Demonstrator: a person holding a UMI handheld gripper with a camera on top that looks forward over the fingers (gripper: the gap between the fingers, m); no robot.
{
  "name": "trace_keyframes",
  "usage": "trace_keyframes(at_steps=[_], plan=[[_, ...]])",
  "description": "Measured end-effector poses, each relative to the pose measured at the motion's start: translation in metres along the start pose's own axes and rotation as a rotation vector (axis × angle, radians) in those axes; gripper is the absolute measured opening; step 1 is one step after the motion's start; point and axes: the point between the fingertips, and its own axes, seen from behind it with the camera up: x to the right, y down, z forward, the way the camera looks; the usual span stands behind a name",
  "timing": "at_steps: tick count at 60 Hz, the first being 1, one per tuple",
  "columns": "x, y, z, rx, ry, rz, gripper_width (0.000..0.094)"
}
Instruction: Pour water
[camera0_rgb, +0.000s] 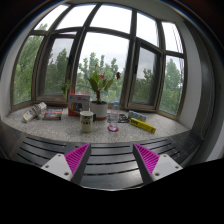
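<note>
Tool (111, 160) held back from the bay-window sill (60, 130), its pink pads (76, 158) spread apart with nothing between them. A small mug (87, 121) stands on the sill well beyond the fingers, just beside a potted plant (98, 100). Can't tell which item holds the water. Best approach: go in level and centred on the vessel, clear of the plant, and grip low so it stays upright.
</note>
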Motion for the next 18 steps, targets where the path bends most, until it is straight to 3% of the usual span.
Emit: trace_keyframes(at_steps=[18], plan=[[-0.006, -0.001, -0.018, 0.011, -0.017, 0.018, 0.085]])
